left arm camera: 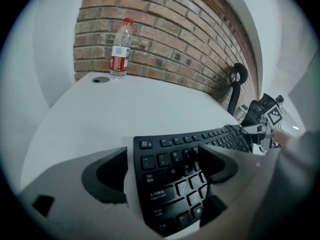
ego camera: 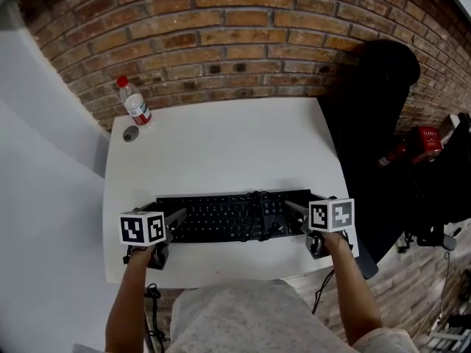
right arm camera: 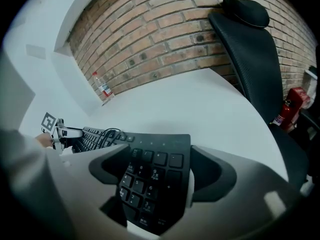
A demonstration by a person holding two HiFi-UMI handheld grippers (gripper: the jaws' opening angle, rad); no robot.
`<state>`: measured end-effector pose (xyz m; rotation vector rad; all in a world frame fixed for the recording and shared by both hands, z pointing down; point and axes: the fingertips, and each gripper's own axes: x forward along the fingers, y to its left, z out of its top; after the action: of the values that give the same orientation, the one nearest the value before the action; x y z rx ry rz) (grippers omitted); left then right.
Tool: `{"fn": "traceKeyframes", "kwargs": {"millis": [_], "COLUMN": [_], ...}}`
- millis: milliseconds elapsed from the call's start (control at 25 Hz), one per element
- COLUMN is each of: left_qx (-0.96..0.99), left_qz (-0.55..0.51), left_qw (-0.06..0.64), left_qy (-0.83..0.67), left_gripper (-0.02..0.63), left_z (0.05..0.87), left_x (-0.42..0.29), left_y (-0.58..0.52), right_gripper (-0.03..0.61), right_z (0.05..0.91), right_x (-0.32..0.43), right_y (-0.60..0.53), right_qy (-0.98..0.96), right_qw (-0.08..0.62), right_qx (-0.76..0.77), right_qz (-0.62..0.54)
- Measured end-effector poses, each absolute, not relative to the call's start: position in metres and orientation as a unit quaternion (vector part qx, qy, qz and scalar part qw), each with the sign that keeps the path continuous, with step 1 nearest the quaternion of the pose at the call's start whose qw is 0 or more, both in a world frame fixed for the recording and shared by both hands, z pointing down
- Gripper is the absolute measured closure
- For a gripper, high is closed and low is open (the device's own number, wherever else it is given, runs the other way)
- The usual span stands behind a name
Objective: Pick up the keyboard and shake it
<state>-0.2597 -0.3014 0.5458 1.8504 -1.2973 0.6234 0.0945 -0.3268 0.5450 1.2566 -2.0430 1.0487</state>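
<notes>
White bench (ego camera: pixel 221 145), brick wall (ego camera: pixel 243 43) behind. Keyboard (ego camera: pixel 232 215) flat, lower centre of head view. Left tongs (left arm camera: pixel 162 170), right tongs (right arm camera: pixel 161 170) gape, one astride each end, unclamped. Spacing suits level two-handed lift; fits pre-grip or post-release.

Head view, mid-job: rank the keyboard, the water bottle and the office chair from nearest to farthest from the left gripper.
1. Keyboard: its left end lies between the open jaws of the left gripper.
2. Water bottle: upright at the back left corner of the table.
3. Office chair: off the table's right side, past the keyboard's other end.
</notes>
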Motion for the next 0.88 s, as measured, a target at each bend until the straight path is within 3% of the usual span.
{"fn": "traceKeyframes", "kwargs": {"millis": [80,200,880], "left_qx": [0.725,0.721,0.729], "left_qz": [0.245,0.242,0.211], "left_qw": [0.396,0.403,0.37], "left_qy": [-0.508,-0.509,-0.536], "left_gripper": [0.218,0.23,0.239], "left_z": [0.546,0.546,0.521], "left_x": [-0.256,-0.258,-0.269], "left_y": [-0.302,-0.303,-0.3], "right_gripper": [0.187,0.192,0.209], "right_z": [0.545,0.546,0.515], "right_x": [0.095,0.094,0.084], "right_y": [-0.327,-0.327,-0.345], "right_qy": [-0.753,-0.751,-0.774], "right_qw": [0.264,0.264,0.245], "right_qx": [0.459,0.459,0.471], "right_qz": [0.392,0.395,0.344]}}
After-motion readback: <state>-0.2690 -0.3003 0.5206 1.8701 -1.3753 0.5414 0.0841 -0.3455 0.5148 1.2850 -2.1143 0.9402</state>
